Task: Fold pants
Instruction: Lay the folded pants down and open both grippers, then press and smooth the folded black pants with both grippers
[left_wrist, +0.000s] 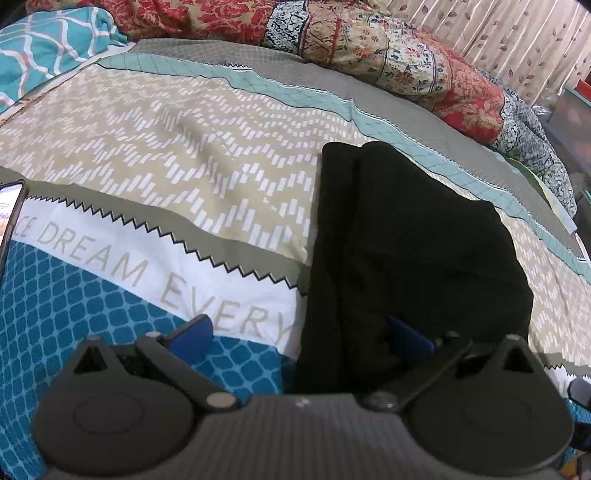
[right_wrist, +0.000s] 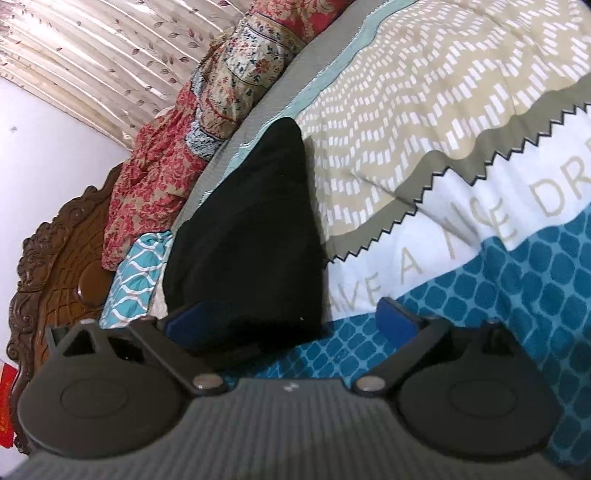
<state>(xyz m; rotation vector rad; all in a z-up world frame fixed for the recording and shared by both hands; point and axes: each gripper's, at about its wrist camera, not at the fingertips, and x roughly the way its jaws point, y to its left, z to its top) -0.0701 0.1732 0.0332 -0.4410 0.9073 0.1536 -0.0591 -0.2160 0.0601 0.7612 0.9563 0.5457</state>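
The black pants (left_wrist: 406, 240) lie folded into a compact stack on the patterned bedsheet (left_wrist: 166, 155). My left gripper (left_wrist: 299, 336) hovers at the stack's near edge with its blue fingers wide apart, open; the right finger (left_wrist: 406, 339) is over the black cloth and the left finger (left_wrist: 192, 332) over the sheet. In the right wrist view the pants (right_wrist: 251, 240) reach down between the fingers of my right gripper (right_wrist: 295, 321). It is open too, with one pad (right_wrist: 192, 321) against the cloth's edge and the other pad (right_wrist: 397, 321) over the blue-patterned sheet (right_wrist: 480, 295). Neither gripper pinches the cloth.
A phone (left_wrist: 11, 214) lies at the sheet's left edge. Floral quilts (left_wrist: 406, 62) and a teal pillow (left_wrist: 48, 48) are piled along the far side before a curtain (left_wrist: 517, 37). A carved wooden headboard (right_wrist: 55, 258) stands beyond the pants.
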